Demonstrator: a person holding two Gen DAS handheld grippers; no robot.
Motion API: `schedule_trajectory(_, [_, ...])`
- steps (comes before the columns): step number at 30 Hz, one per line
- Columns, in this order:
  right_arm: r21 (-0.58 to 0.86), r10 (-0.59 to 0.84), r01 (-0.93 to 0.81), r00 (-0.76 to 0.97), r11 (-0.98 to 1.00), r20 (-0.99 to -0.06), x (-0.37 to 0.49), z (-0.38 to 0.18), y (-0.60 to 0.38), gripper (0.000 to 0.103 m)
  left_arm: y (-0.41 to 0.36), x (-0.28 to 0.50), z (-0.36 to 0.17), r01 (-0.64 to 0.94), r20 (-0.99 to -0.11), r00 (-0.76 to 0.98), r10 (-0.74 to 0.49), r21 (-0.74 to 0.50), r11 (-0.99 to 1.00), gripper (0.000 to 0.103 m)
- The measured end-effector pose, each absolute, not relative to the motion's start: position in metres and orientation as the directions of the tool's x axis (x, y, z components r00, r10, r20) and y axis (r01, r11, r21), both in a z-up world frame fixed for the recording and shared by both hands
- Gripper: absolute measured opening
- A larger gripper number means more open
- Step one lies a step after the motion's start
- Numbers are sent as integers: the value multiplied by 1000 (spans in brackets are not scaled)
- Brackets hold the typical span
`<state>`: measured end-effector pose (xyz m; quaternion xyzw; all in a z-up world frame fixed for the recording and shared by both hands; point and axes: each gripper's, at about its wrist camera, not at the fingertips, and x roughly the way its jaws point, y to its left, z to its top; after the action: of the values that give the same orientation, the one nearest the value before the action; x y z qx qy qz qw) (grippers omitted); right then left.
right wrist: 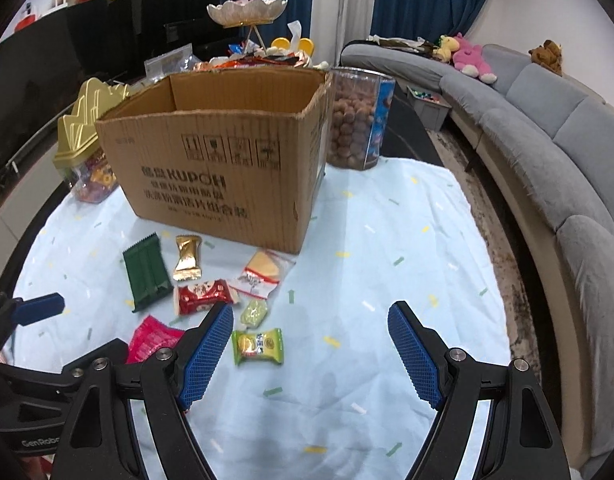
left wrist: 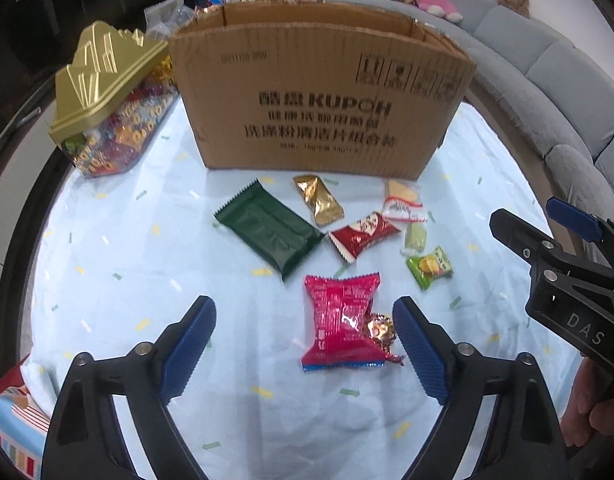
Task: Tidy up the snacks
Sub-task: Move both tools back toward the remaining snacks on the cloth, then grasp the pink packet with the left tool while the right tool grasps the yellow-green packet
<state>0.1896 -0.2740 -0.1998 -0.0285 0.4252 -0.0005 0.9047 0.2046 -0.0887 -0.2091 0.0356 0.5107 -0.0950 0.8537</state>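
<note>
Nearest, under the left gripper (left wrist: 305, 354): jaws spread wide, nothing pressed between the blue ridged pads (left wrist: 191, 346), straddling a crinkled pink foil snack packet (left wrist: 339, 322) flat on the pale blue confetti-print tablecloth (left wrist: 107, 280). Packet dead centre in the gap, long axis running away from the tongs toward the box, so the pads would meet its two long edges. Tucked against its right edge, a small round bronze-foil sweet (left wrist: 381, 328), close enough to get caught in the same pinch.

Right gripper (right wrist: 311, 354) also wide and empty, over bare cloth; a small green-and-yellow wrapped candy (right wrist: 259, 346) just beside its left pad, off centre, needing a sideways shift first.

Further out, loosely clustered: pale green sweet (right wrist: 254, 313), red-and-white wrapped candy (left wrist: 365, 234), dark green flat foil pack (left wrist: 269, 234), gold foil sachet (left wrist: 318, 200), clear zip bag with a yellow wedge (left wrist: 403, 202).

Beyond, upright and open-topped, the brown printed cardboard box (left wrist: 319, 96), likely the destination. Left hand nearer to a ready grasp.
</note>
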Motion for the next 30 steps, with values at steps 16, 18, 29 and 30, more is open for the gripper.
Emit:
schedule_trajectory(16, [-40,-6,-45,585,998,-811,196,-230,-269,80,-91,206,-242,203,-910,391,-141,-65,977,79])
schedule_trajectory(18, [-39,-2,-51,578,998,-816,196,-235,-267,80,-90,207,-244,196,-910,390,-144,-70,978,78])
schedule_trajectory(29, [-39,2,-63,551,997,-835,204,-248,-261,80,-88,214,-258,193,-917,361,-171,-106,975,68])
schedule_trajectory(30, [-41,-1,-62,548,997,-837,205,-250,-261,80,-88,214,-259,193,-916,362,-174,-109,975,67])
